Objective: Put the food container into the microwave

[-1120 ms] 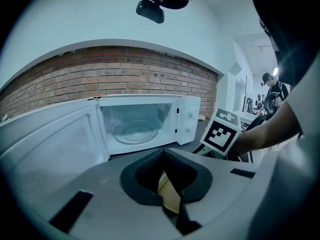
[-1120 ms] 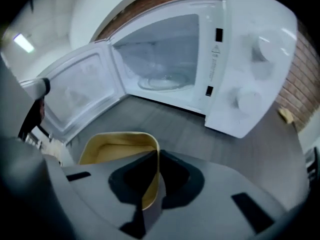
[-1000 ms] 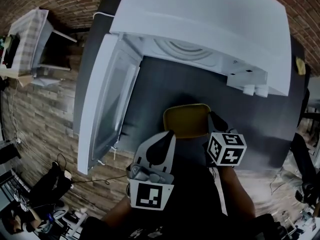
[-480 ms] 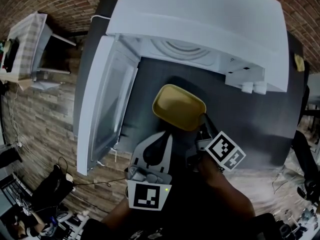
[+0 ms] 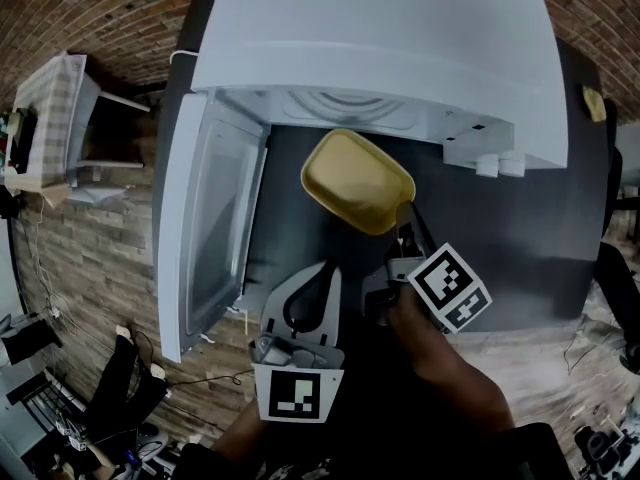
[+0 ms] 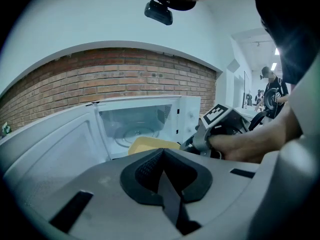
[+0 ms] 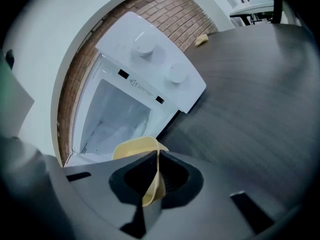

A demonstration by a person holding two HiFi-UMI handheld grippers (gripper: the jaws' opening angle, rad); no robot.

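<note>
A yellow food container [image 5: 357, 180] hangs tilted above the dark table, just in front of the open white microwave [image 5: 380, 53]. My right gripper [image 5: 407, 230] is shut on the container's near rim [image 7: 152, 181]; the container also shows in the left gripper view [image 6: 149, 144]. The microwave's door [image 5: 205, 223] stands swung out to the left, and its cavity with the round turntable [image 6: 129, 132] lies behind the container. My left gripper [image 5: 316, 286] sits near the table's front edge, shut with nothing in it.
Two round knobs [image 7: 157, 59] sit on the microwave's control panel, right of the cavity. A dark table [image 5: 510, 228] stretches to the right. A small yellowish object [image 5: 594, 103] lies at the far right. A brick wall [image 6: 115, 81] stands behind.
My right gripper has lifted the yellow container off the table and carried it forward and up toward the microwave's opening, tilting it. The left gripper has stayed where it was.
</note>
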